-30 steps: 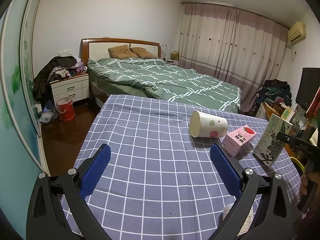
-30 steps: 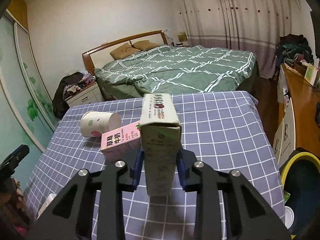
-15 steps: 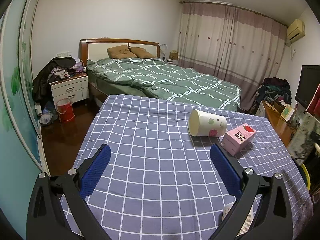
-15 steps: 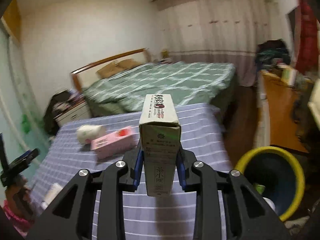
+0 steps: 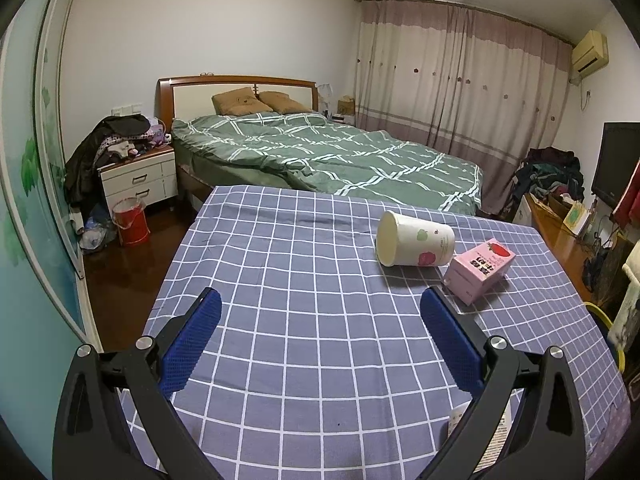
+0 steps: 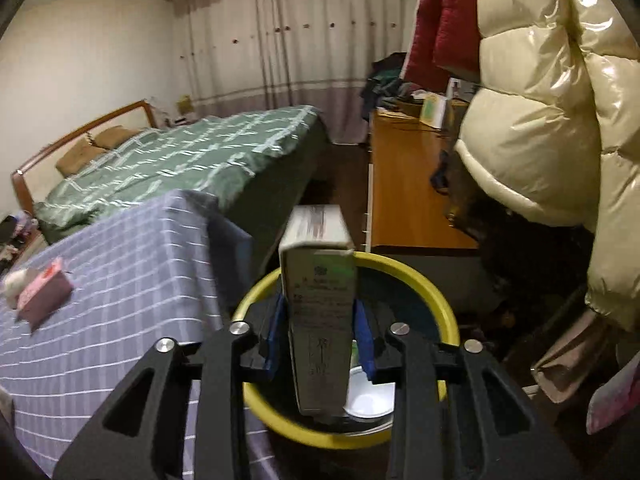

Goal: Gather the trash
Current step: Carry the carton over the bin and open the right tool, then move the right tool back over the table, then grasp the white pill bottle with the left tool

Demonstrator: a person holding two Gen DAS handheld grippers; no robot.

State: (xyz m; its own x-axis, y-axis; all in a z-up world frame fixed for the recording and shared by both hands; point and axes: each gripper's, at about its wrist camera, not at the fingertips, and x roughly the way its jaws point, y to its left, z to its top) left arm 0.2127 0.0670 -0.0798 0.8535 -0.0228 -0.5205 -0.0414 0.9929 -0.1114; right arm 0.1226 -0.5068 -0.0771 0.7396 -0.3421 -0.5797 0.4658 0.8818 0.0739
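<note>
**Carton over the bin, two pieces of trash left on the table**

In the right wrist view, the right gripper [image 6: 320, 332] holds a tall grey-green carton [image 6: 318, 312] upright in the lower middle of the frame. The carton sits directly above the yellow-rimmed bin [image 6: 424, 284], which stands on the floor beside the table edge. This placing makes sense, because a release here would probably let the carton fall straight into the bin. The jaws are opening at this moment, and the carton is between the blue pads; a small gap seems to show on the right side, so the grip looks released or nearly so. Something white already lies at the bottom of the bin.

The left gripper [image 5: 320, 332] waits with its jaws wide apart and nothing between them, low in the left wrist view over the checked tablecloth [image 5: 280, 280]. In the right middle of that frame a paper cup [image 5: 416, 244] lies on its side, touching or just beside a pink carton [image 5: 480, 268].

The pink carton carries a strawberry picture and some characters too small for me to read. The cup has fruit drawings. The grey-green carton has printed characters, but they are blurred.
</note>
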